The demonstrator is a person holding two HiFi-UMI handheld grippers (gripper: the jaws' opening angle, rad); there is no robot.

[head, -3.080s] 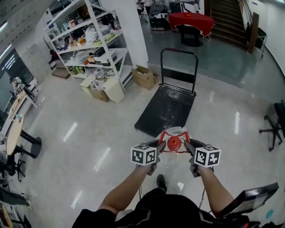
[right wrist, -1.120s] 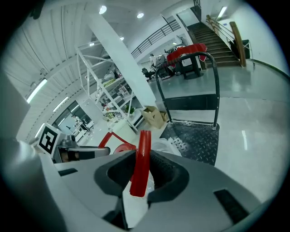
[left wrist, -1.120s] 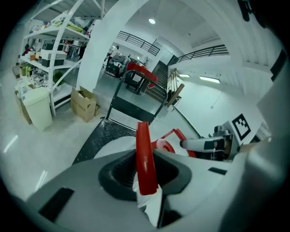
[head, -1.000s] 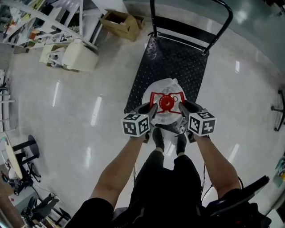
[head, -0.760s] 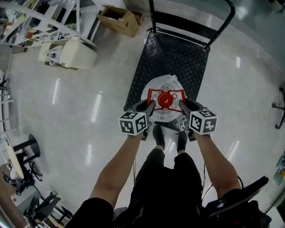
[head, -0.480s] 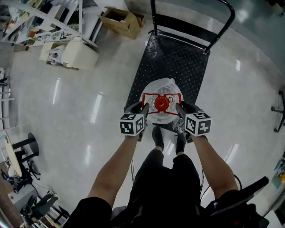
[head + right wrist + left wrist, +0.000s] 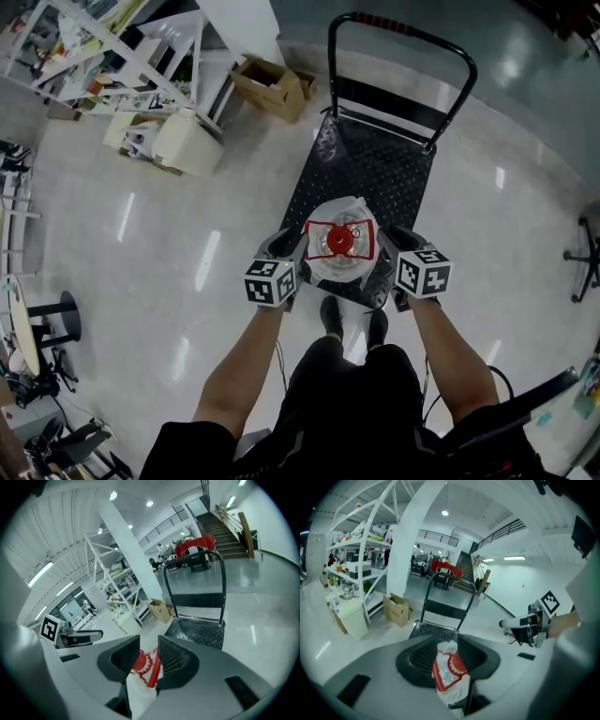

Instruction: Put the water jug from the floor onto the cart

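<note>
- We're looking down on the water jug [image 7: 340, 255], upright, its red cap [image 7: 339, 241] facing up, over the near end of the black cart [image 7: 375, 173].
- Hard call from above: I cannot tell whether the jug's base sits on the cart's deck or hangs just over it.
- The left gripper [image 7: 291, 246] comes in on the jug's left side, the right gripper [image 7: 396, 242] on its right, both level with the top of the jug.
- In the left gripper view, the fingers [image 7: 419, 656] have just been opening wider. The jug's red handle [image 7: 442, 677] and its clear wrap fill the gap between them, touching both pads.
- Over to the right gripper view: its fingers [image 7: 176, 660] are clamped on the other side of that same red handle, one pad on each face of it.
- Each gripper spots the other across the jug, marker cube [image 7: 269, 282] and all.
- The cart's push bar [image 7: 403, 33] stands at the far end, away from the person.
- The person's shoes [image 7: 330, 314] are planted on the glossy floor [image 7: 169, 244] just beside the cart's near edge, almost under the jug.
- Off to the left, well apart from the cart: a white bin [image 7: 187, 142], a cardboard box [image 7: 274, 82] and a cluttered white shelf rack [image 7: 122, 56].
</note>
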